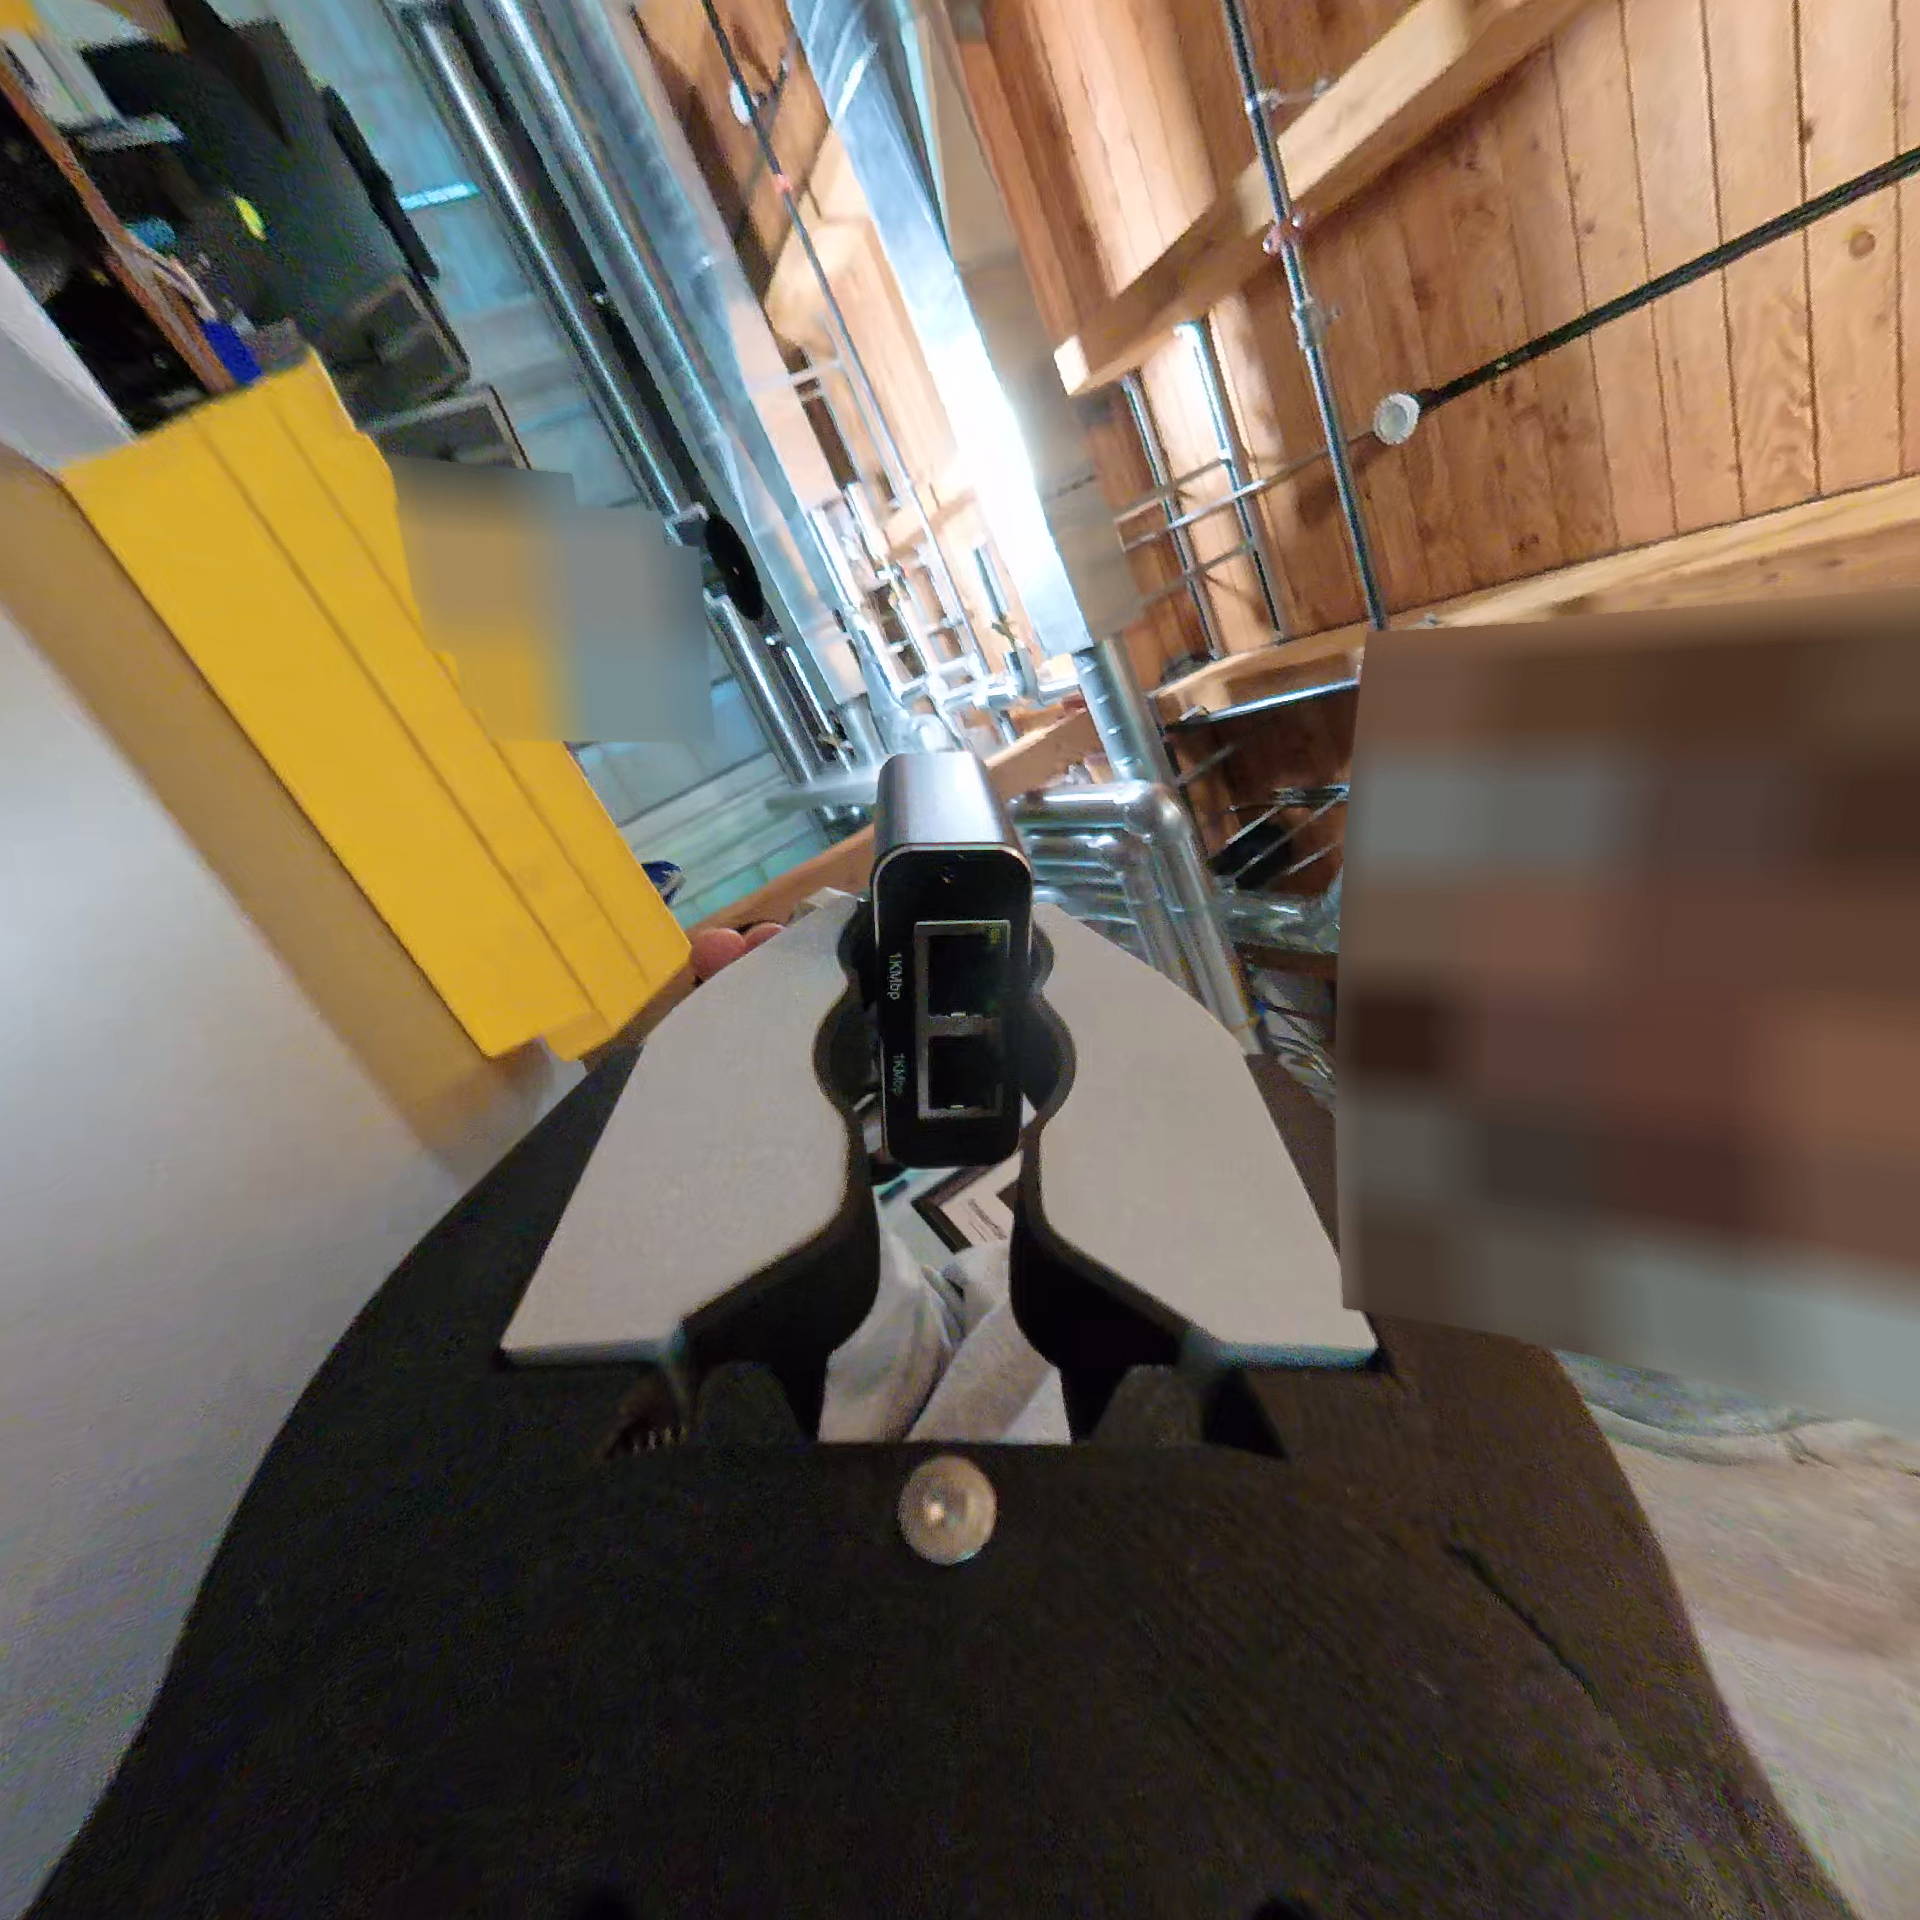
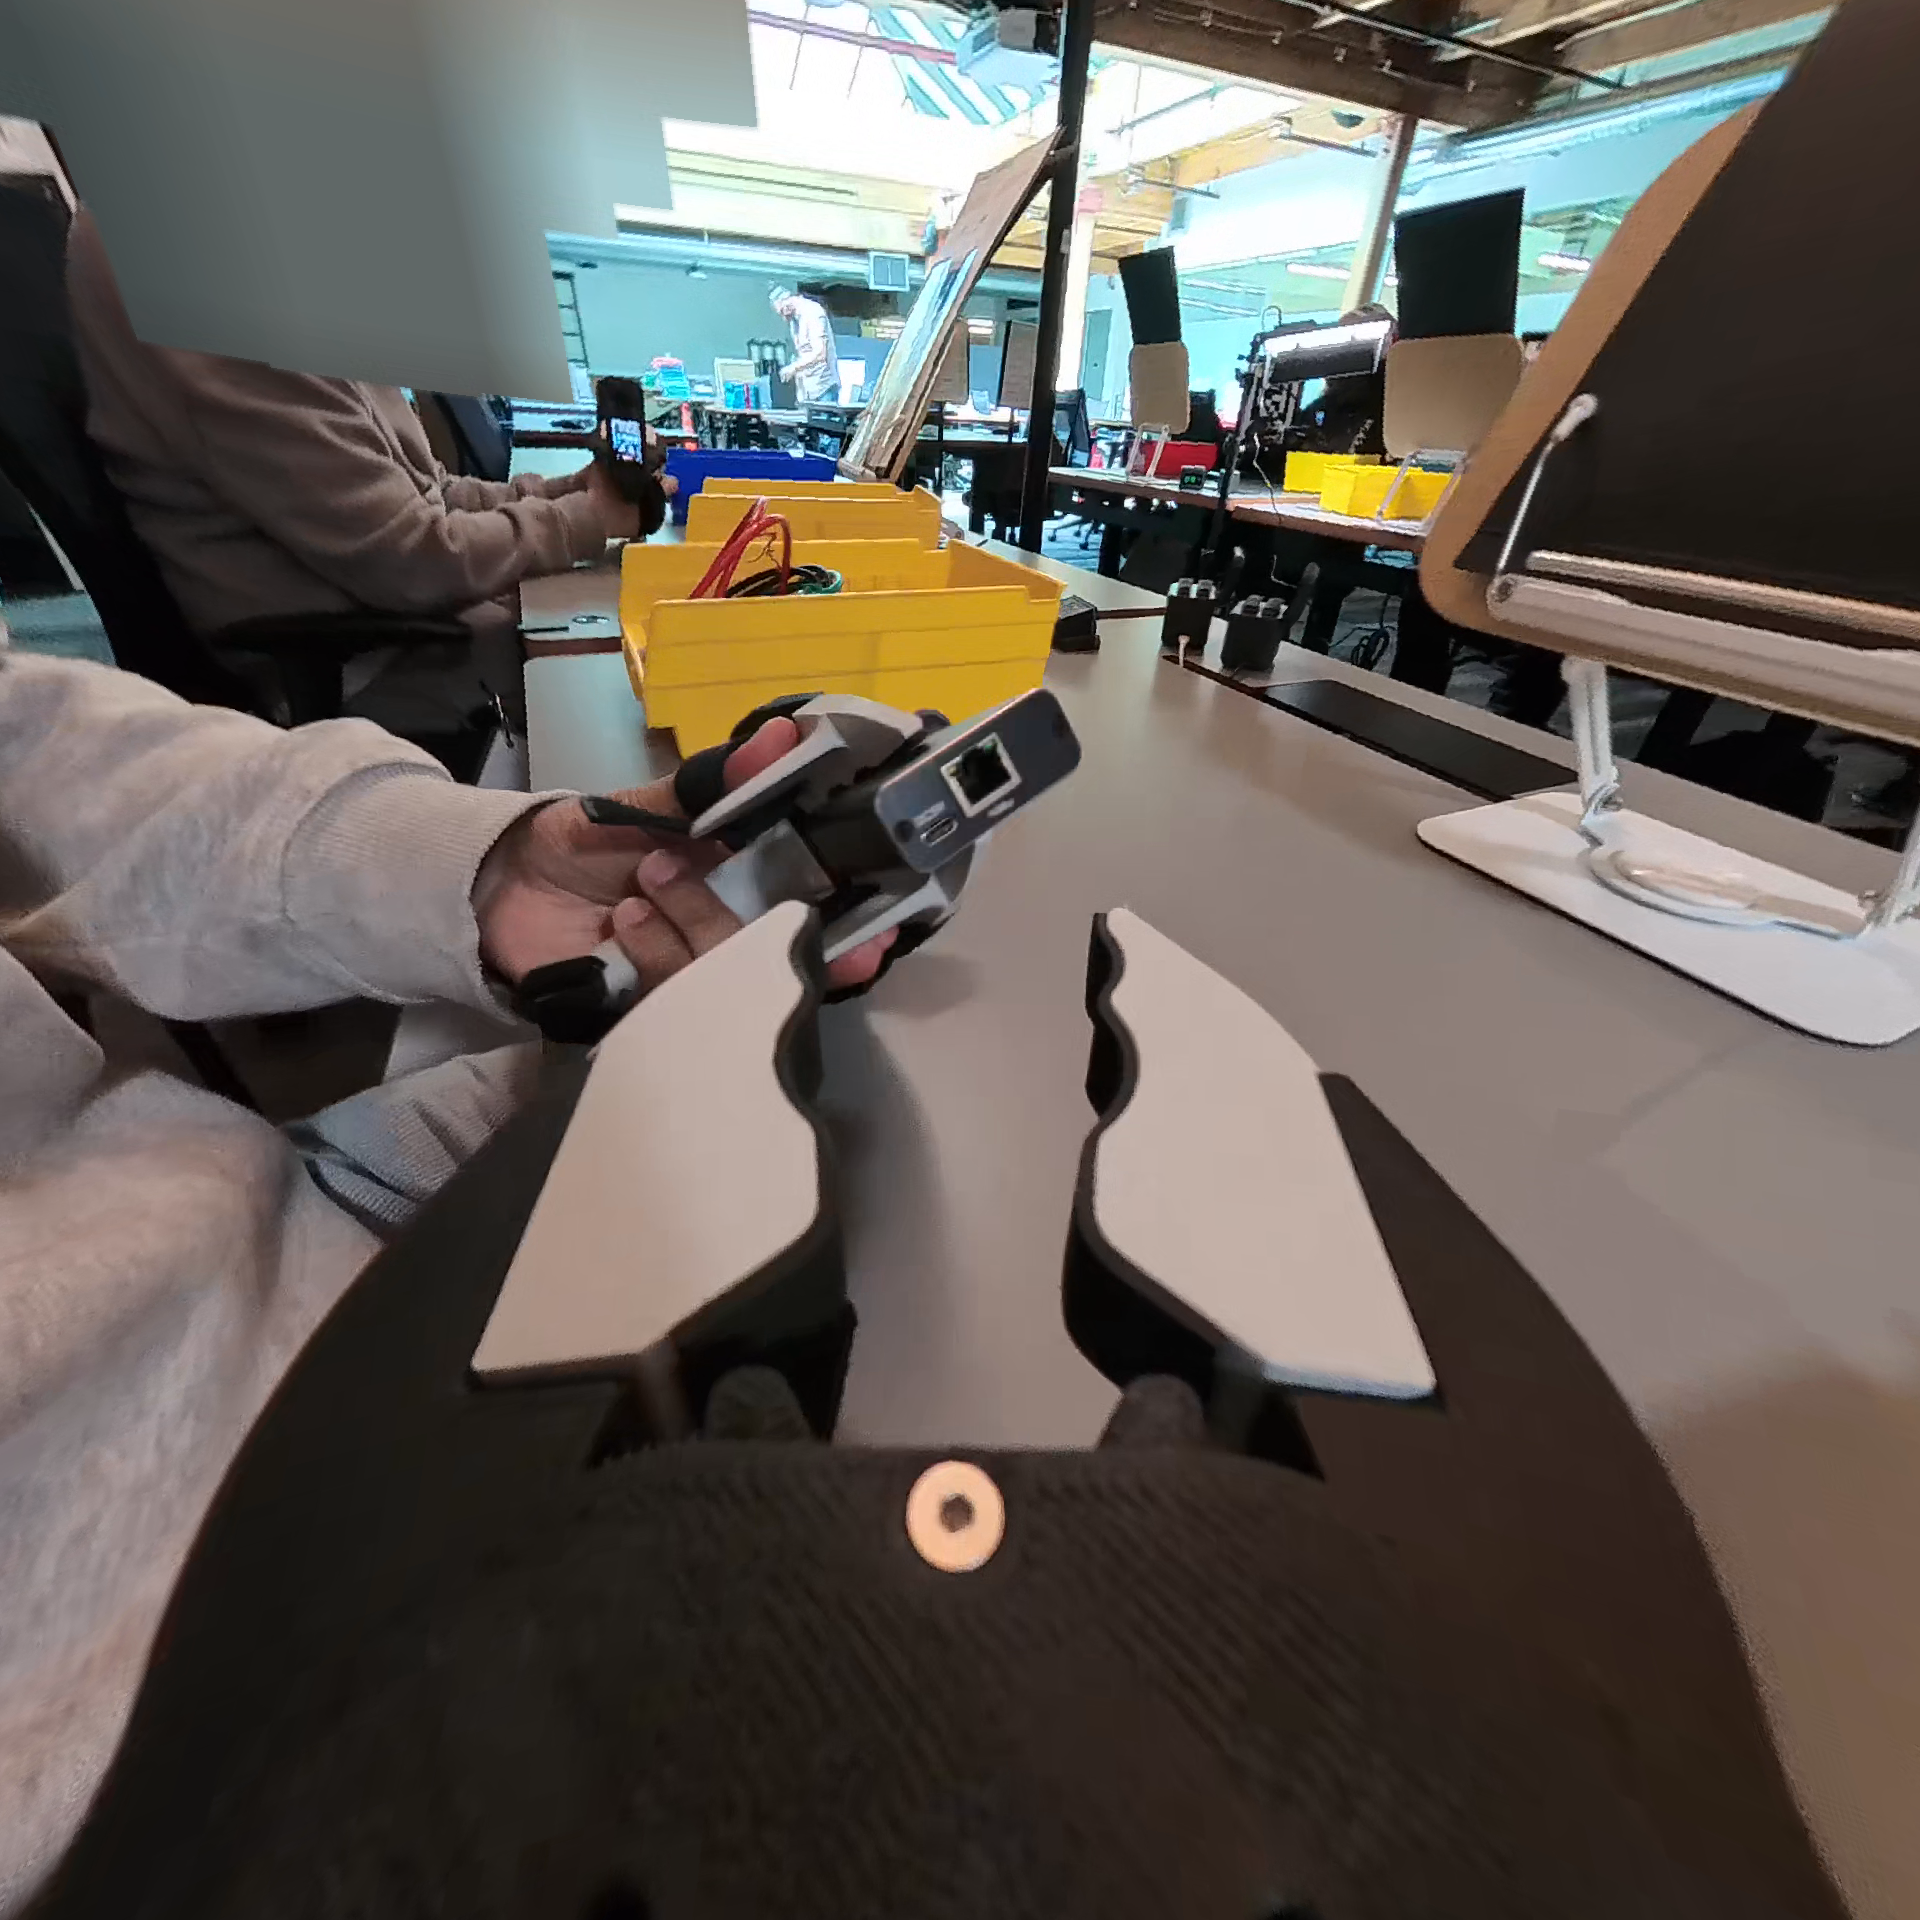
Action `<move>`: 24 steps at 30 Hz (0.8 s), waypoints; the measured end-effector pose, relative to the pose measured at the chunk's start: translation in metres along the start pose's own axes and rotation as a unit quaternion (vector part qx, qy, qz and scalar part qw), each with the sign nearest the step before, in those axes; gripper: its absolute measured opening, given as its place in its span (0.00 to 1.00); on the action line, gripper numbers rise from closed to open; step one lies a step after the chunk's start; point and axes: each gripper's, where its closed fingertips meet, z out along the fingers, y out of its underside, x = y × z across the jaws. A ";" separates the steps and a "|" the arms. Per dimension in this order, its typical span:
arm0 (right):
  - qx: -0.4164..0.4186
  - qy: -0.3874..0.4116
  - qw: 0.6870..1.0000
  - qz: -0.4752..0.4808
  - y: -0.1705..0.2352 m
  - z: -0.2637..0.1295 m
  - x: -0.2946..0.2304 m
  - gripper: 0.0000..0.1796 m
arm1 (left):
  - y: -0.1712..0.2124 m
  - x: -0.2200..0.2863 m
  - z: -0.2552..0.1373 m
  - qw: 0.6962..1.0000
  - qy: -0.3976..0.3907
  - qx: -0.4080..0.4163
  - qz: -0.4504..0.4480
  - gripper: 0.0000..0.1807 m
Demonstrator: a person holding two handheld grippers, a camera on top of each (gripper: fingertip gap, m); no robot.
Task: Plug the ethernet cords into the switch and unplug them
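My left gripper is shut on a small dark grey switch, held tilted up in the air. Its two stacked empty ports face the left wrist camera. In the right wrist view the same switch shows its other end, with one empty port and a small slot, clamped in the left gripper held by a hand above the table. My right gripper is open and empty, just below and in front of the switch. No ethernet cord is plugged in.
Yellow bins with red and dark cables stand behind the switch on the grey table. A yellow bin sits left in the left wrist view. A white stand holding a board is at right. Another person sits at far left.
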 end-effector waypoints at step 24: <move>-0.038 -0.246 0.968 -0.017 -0.127 0.258 -0.093 0.06 | -0.075 -0.009 -0.056 0.975 -0.130 0.036 0.175 0.13</move>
